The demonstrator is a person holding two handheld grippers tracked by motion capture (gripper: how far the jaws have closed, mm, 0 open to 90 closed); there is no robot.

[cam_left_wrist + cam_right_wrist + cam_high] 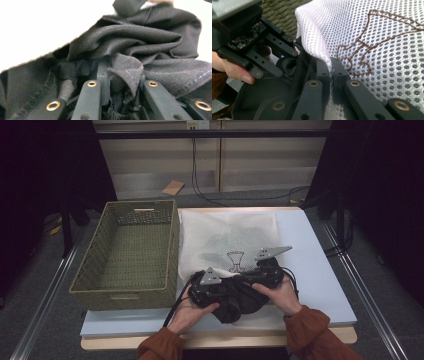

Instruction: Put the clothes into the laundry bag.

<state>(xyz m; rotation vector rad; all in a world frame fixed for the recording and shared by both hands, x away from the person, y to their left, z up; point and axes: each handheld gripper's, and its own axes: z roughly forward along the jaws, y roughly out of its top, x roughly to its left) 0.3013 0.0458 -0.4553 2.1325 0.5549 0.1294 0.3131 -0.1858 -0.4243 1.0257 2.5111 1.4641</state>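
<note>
A bunched black garment (240, 304) lies at the table's front edge, partly on a white mesh bag (220, 235) with a brown embroidered emblem (235, 260). My left gripper (226, 292) is sunk into the bundle, and its own view shows a fold of the black garment (130, 40) pinched between the jaws of the left gripper (122, 75). My right gripper (244, 276) is just right of it. Its jaws are shut on the mesh bag's (374, 30) edge, which runs between the right gripper's (331, 72) jaws. Black cloth (262, 95) hangs below.
An olive woven basket (125, 292) stands at the table's left, with nothing in it, close beside the bag. The pale tabletop (320, 270) reaches to the right of the bag. Cables and a cardboard scrap (173, 187) lie on the floor behind.
</note>
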